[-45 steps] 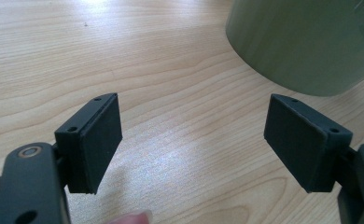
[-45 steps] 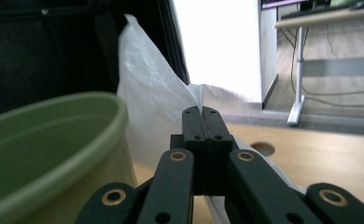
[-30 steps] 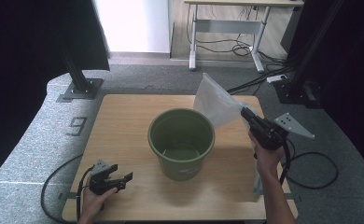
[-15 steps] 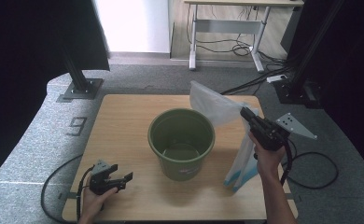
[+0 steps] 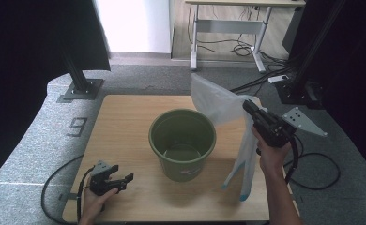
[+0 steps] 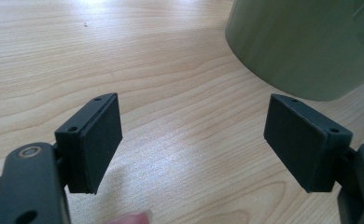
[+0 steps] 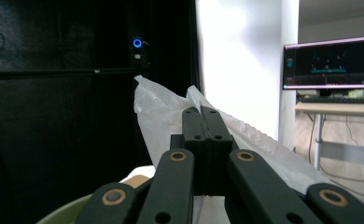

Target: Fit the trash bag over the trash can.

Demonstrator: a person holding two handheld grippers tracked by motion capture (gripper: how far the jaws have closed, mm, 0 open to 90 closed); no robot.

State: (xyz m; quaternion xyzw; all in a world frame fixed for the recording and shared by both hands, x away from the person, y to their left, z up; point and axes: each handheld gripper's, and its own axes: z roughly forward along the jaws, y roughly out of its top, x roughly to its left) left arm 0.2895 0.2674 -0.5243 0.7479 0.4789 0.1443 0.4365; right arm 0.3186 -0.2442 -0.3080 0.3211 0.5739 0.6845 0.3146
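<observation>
- Since the right gripper (image 5: 247, 106) has its jaws pressed flat together on a thin white plastic bag (image 5: 218, 103), the work in hand looks like lining the green bucket (image 5: 182, 140) with that bag.
- The bag hangs in the air at the right of the bucket: one part fans up and out toward the far side above the rim, and a long tail (image 5: 241, 168) droops down to the table (image 5: 125, 117), where its bluish end lies near the front right edge.
- In the right gripper view the closed jaws sit in the middle of the film, with the bag (image 7: 166, 116) puffing up on both sides of them and the bucket rim (image 7: 68, 212) just below.
- The left gripper (image 5: 118, 180) rests low on the table at the front left, well apart from the bag; in the left gripper view its pads (image 6: 96, 140) stand wide apart with nothing between them, and the bucket wall (image 6: 306, 46) lies ahead and to one side.
- The bag is likely very light, limp and slippery: it will not hold a shape, will drift with any quick move, and could slide out of a shallow pinch or tear if tugged against the rim.
- The best hold is probably at the open edge, a good fold of film between the pads, with the free gripper taking the opposite edge so the mouth can be spread over the rim.
- The bucket looks stiff and light, so it may shift if the bag drags on it.
</observation>
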